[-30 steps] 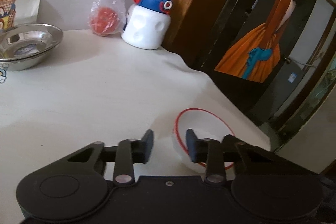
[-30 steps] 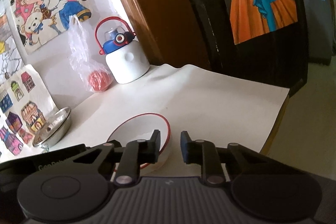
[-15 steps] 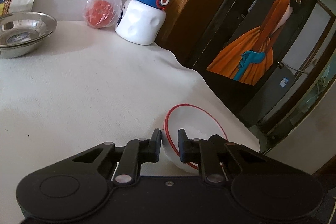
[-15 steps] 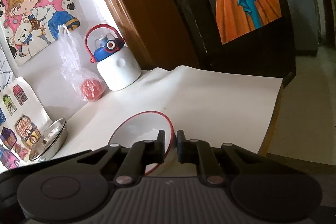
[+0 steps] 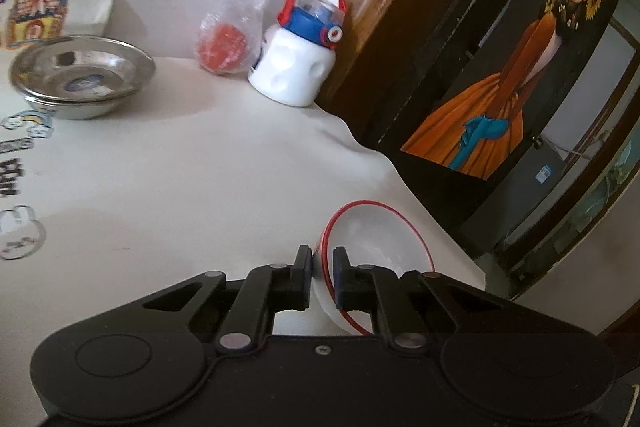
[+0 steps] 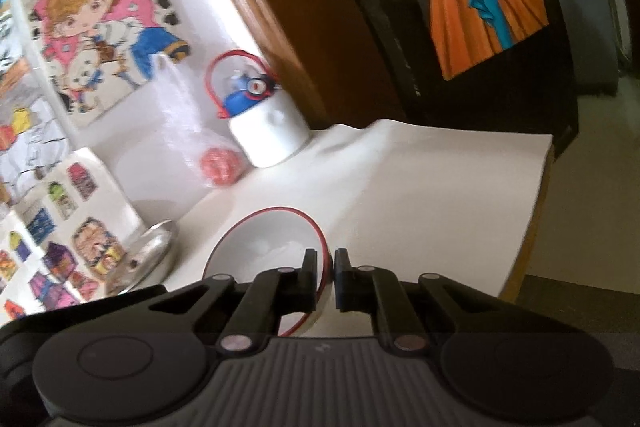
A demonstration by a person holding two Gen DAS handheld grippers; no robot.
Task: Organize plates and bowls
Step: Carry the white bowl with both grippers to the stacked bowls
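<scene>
Both grippers pinch the red-rimmed white bowl (image 5: 376, 243) near the table's (image 5: 160, 179) right edge: the left gripper (image 5: 323, 269) clamps one side of its rim, the right gripper (image 6: 326, 271) the opposite side. A steel bowl (image 5: 82, 77) sits toward the back-left by the wall.

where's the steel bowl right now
In the left wrist view the steel bowl sits at the far left of the table, near the wall, left of the plastic bag and the white bottle. The right wrist view shows it at lower left.
</scene>
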